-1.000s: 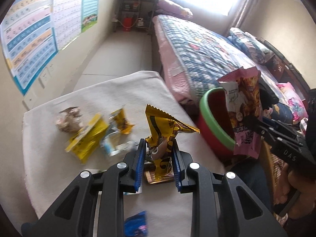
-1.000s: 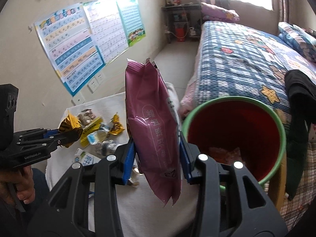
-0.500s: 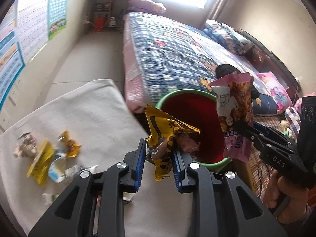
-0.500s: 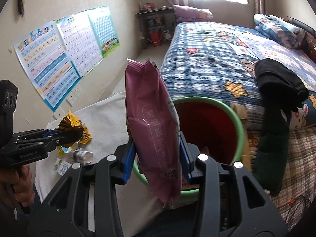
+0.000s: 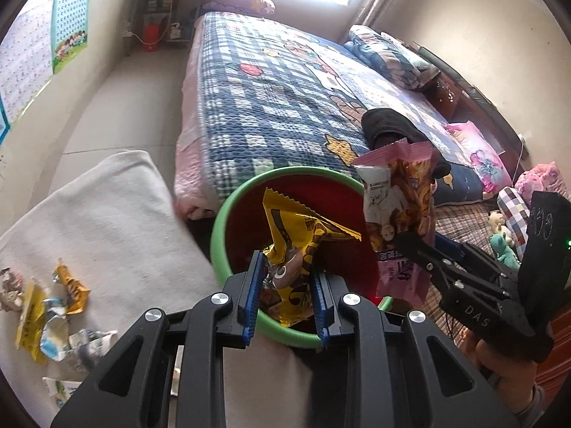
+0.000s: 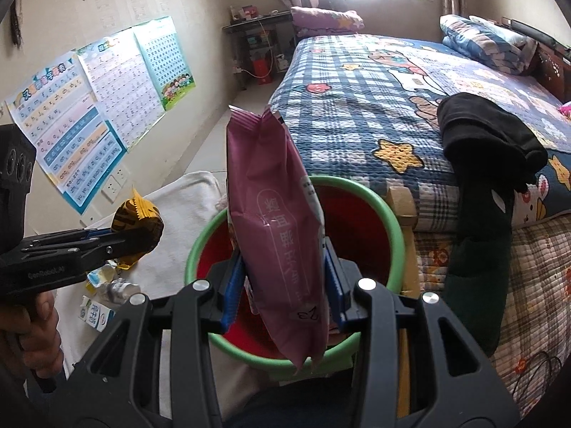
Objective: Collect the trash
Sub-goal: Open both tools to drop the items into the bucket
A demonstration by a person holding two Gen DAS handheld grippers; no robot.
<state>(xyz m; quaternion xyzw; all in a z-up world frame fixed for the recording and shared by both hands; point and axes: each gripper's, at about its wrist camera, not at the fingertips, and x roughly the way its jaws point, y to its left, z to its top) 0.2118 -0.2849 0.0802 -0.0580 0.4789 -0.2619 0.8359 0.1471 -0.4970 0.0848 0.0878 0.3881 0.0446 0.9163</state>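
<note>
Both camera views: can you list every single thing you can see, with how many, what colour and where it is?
yellow wrapper: 1, yellow and black, clamped in the left gripper over the bin
pink snack bag: 1, pink, clamped in the right gripper over the bin
bin: 1, red with a green rim, between table and bed
loose wrappers: several, yellow, white and blue, left on the table
table cover: 1, white, left of the bin
bed quilt: 1, blue checked, behind the bin
black clothing: 1, on the bed edge
wall posters: several, left wall
left gripper: 1, black, blue pads
right gripper: 1, black, blue pads
</note>
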